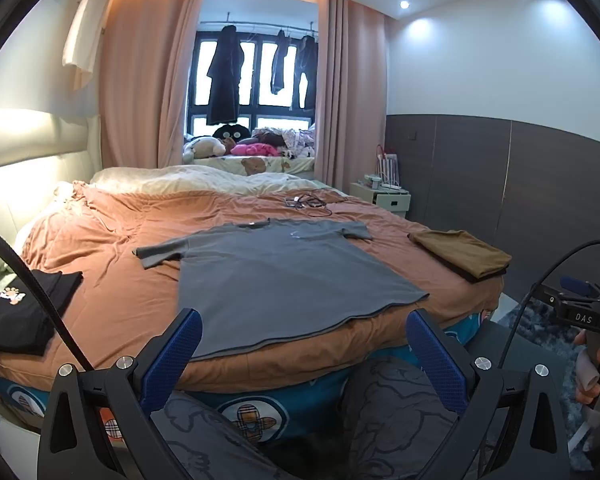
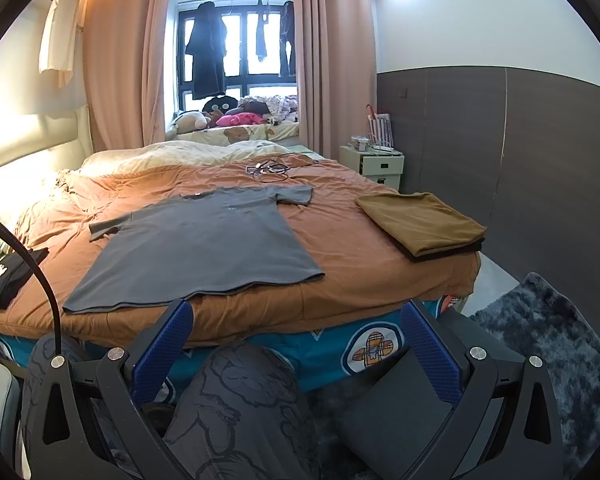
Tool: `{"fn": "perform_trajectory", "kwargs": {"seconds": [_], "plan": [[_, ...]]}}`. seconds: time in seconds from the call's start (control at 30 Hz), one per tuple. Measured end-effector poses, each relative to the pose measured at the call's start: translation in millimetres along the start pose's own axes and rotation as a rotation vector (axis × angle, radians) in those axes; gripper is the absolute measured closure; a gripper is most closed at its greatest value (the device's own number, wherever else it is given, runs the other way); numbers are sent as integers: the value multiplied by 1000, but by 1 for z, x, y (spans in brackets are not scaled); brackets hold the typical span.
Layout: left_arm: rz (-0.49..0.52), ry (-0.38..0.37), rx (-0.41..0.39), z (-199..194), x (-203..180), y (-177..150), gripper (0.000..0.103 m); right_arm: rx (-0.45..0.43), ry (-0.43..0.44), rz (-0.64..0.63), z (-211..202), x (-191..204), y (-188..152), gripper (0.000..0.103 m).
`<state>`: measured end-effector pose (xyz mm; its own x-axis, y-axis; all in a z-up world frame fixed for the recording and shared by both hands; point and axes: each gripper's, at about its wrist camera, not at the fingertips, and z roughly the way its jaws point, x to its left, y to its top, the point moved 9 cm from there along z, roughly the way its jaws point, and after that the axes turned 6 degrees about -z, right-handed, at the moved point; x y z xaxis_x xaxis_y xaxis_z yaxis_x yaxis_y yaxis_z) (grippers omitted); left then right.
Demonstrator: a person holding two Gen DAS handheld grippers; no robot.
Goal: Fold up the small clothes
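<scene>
From the left wrist camera I see my left tool point(image 1: 304, 330) spread wide open, its blue-padded fingers point(image 1: 182, 354) empty and poised just short of the near edge of the bed point(image 1: 112, 216). The grey T-shirt point(image 1: 276, 268) lies flat and unfolded on the orange cover, collar toward the far side, both sleeves out, its hem along the near edge between my two fingers. A folded brown garment point(image 1: 464, 254) sits on the bed's right corner, well apart from the shirt, and a black folded garment point(image 1: 24, 312) with a small printed motif rests on the left side. A tangle of cables point(image 1: 310, 202) lies beyond the shirt's collar. At the right edge I catch the right tool's body point(image 1: 580, 312) with a hand point(image 1: 598, 376) on its handle.

From the right wrist camera my right tool point(image 2: 296, 328) is likewise wide open and holds nothing, below the bed's near edge. Here the grey T-shirt point(image 2: 204, 244) lies to the left of centre, its hem near my left finger point(image 2: 168, 344). The brown garment point(image 2: 420, 222) is on the right corner, stacked on something darker. The black garment point(image 2: 8, 276) shows at the far left, the cables point(image 2: 270, 170) beyond the shirt. A dark shaggy rug point(image 2: 552, 344) covers the floor to the right.
</scene>
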<state>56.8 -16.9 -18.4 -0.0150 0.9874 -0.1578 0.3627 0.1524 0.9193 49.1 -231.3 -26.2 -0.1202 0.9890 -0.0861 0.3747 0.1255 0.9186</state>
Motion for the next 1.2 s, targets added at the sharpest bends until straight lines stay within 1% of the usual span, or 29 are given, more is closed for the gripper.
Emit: {"fn": "perform_trajectory", "kwargs": {"seconds": [0.33,0.87,1.03,1.2], "plan": [[4,4,-3,-1,-1,-1,0,-7,-1,3,0,-1,-2,0],[-14,20,-5,-3,12,-4,0,-16,10,0,2,3,-3,0],[-16,26,1,2,18,-2,0,-9,13,-4,10,5,0,0],[-31,38,15,20,33,1,0,0,22,-10,30,11,10,0]]}}
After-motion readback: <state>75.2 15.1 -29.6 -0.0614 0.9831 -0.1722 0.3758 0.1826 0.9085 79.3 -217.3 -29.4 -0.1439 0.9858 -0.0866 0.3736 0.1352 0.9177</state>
